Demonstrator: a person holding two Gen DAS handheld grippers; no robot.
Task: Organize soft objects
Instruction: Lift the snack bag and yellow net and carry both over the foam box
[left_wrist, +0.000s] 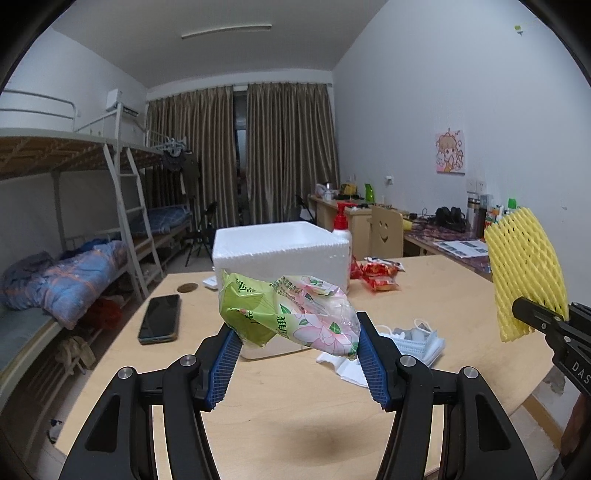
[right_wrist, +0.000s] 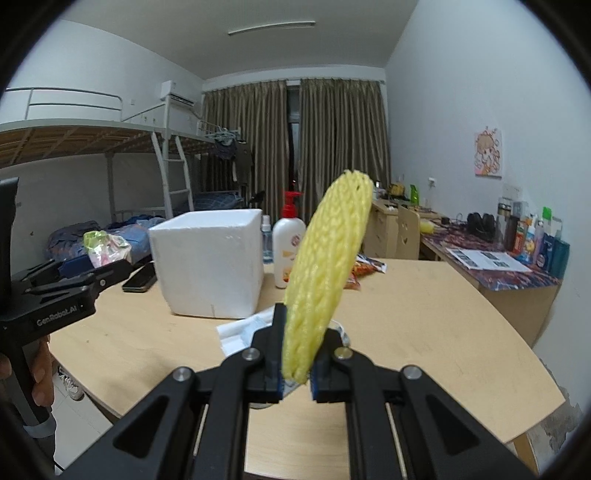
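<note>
The pack (left_wrist: 291, 314), a crinkly green-and-pink tissue bag, hangs mid-frame above the bench (left_wrist: 295, 424), pinched at its two ends. Being slack plastic, it could slide out of the grip if tilted, likely before reaching the foam box (left_wrist: 280, 251) behind it. The yellow net (right_wrist: 328, 273) stands tall at centre of the right view, caught only at its bottom end; it may flop or pull free. Left fingers (left_wrist: 295, 354) are half-open, clamping the pack. Right fingers (right_wrist: 297, 373) are nearly closed, squeezing the net.
</note>
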